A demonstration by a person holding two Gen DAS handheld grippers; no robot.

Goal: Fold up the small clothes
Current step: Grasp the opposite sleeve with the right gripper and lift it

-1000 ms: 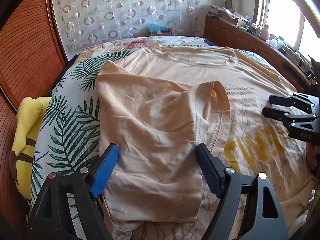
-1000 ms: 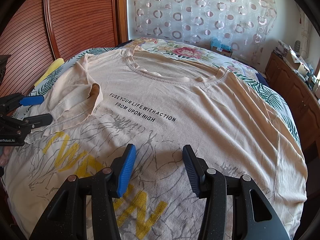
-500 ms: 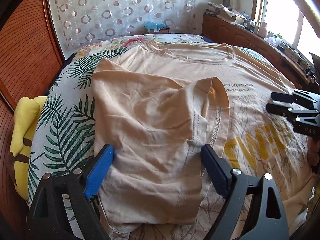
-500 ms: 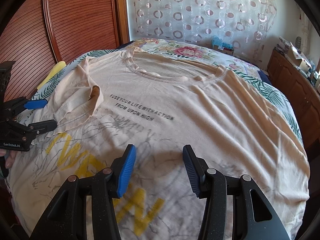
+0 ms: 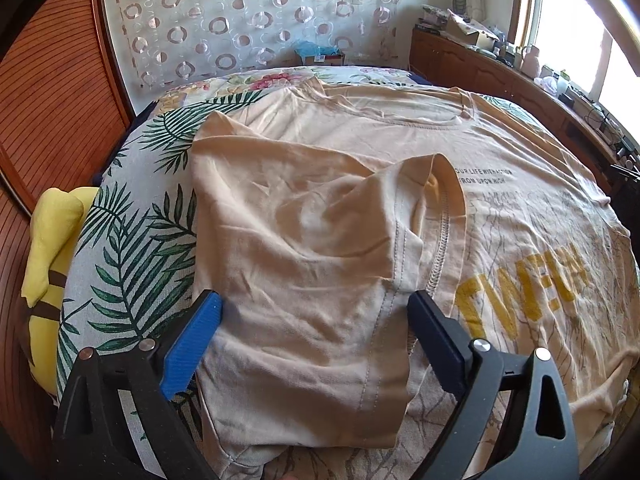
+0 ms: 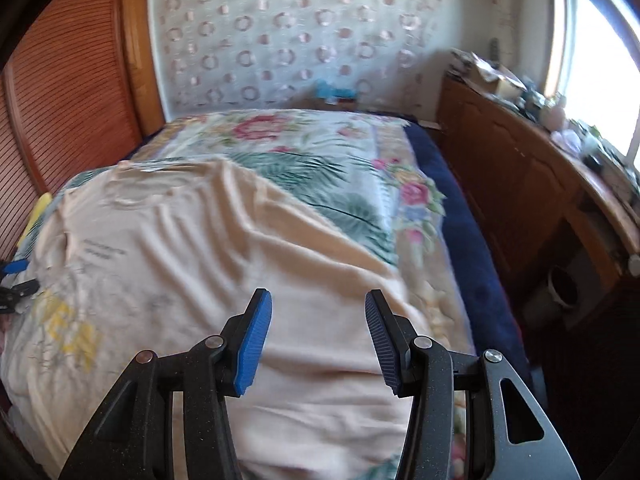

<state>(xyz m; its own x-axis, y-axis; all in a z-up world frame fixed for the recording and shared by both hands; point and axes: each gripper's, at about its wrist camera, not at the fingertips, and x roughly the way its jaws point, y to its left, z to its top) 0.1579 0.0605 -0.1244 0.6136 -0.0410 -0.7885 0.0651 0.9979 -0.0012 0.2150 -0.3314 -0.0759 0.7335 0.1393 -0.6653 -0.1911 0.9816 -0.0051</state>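
Left wrist: left gripper [image 5: 314, 322] gapes wide over T-shirt's [image 5: 500, 152] folded sleeve [image 5: 304, 240].

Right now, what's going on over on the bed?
A person with a claw in each hand is folding a beige T-shirt spread on the bed. One sleeve is already folded in, under the open left claw. The open right claw hangs over the shirt's other side, gripping nothing.
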